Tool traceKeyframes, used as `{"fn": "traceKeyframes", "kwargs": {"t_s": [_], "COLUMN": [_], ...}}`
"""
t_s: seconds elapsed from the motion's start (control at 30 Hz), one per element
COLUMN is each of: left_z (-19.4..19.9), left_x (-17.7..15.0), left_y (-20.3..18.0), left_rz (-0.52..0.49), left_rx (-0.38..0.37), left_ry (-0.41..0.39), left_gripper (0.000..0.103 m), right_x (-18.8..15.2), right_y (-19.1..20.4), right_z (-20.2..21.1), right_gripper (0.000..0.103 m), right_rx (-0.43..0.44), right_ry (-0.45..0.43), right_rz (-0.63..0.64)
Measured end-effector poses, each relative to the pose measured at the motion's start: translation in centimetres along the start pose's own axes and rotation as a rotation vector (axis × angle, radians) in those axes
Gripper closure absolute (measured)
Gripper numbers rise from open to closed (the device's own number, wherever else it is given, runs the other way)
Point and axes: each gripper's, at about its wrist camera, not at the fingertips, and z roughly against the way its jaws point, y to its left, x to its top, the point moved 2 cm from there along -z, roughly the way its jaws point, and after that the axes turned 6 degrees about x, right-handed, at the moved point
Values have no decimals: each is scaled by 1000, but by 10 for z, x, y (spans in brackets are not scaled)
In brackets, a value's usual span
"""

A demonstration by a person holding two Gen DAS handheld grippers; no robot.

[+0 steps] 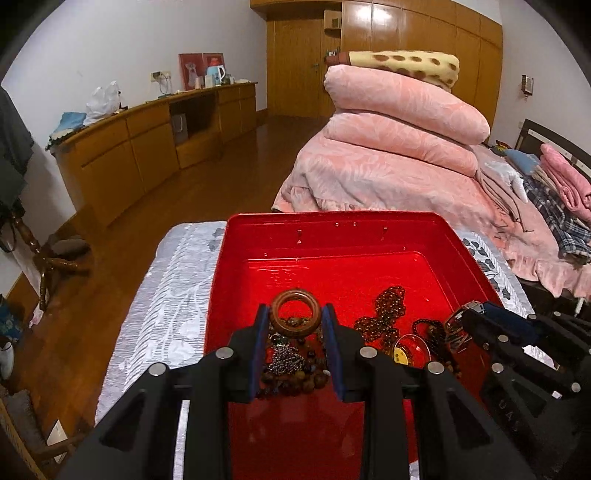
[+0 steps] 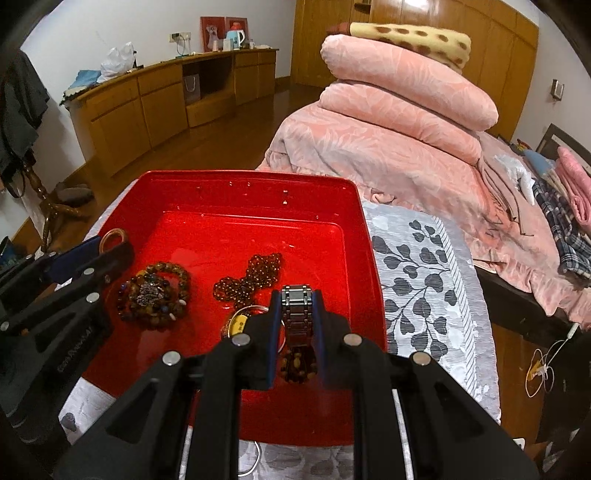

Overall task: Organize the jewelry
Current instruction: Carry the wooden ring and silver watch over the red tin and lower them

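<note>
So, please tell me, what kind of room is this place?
Most likely a bedroom in a home. A bed piled with folded pink quilts stands behind the red tray, built-in wooden wardrobes cover the far wall, and a long wooden dresser runs along the left wall.

red tray (image 1: 369, 229) near edge hidden, beaded bracelet (image 2: 300, 365) half-covered

Shallow rectangular plastic tray (image 2: 364, 236): glossy red.
Round wooden bangle (image 1: 295, 314): brown.
Metal link watch (image 2: 296, 301): silver.
Beaded necklace (image 2: 255, 275): amber-brown.
Cloth under tray (image 2: 417, 266): white-grey, dark leaf print.
Folded quilts (image 2: 399, 110): pink.
Gripper pads (image 1: 261, 332): blue.
</note>
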Motion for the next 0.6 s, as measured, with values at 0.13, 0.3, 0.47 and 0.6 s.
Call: {"fn": "traceKeyframes", "kwargs": {"t_s": [0.13,0.3,0.47,0.6], "left_z": [-7,-15,-19,-22], "left_x": [0,-1,-2,-2], "left_y": [1,-2,-2,-2], "left_rz": [1,2,6,9], "left_rx": [1,-5,-4,0], "left_ry": [9,21,26,29], "left_gripper": [74,74,74,74], "right_x": [0,1,3,3], "right_y": [-1,-1,0,-1], "right_z": [-7,-14,-20,-25], "right_gripper": [88,88,88,88], "right_rx": [-1,0,-1,-3], "right_ry": [13,27,36,46], "right_rz": [-2,-8,-12,-18]}}
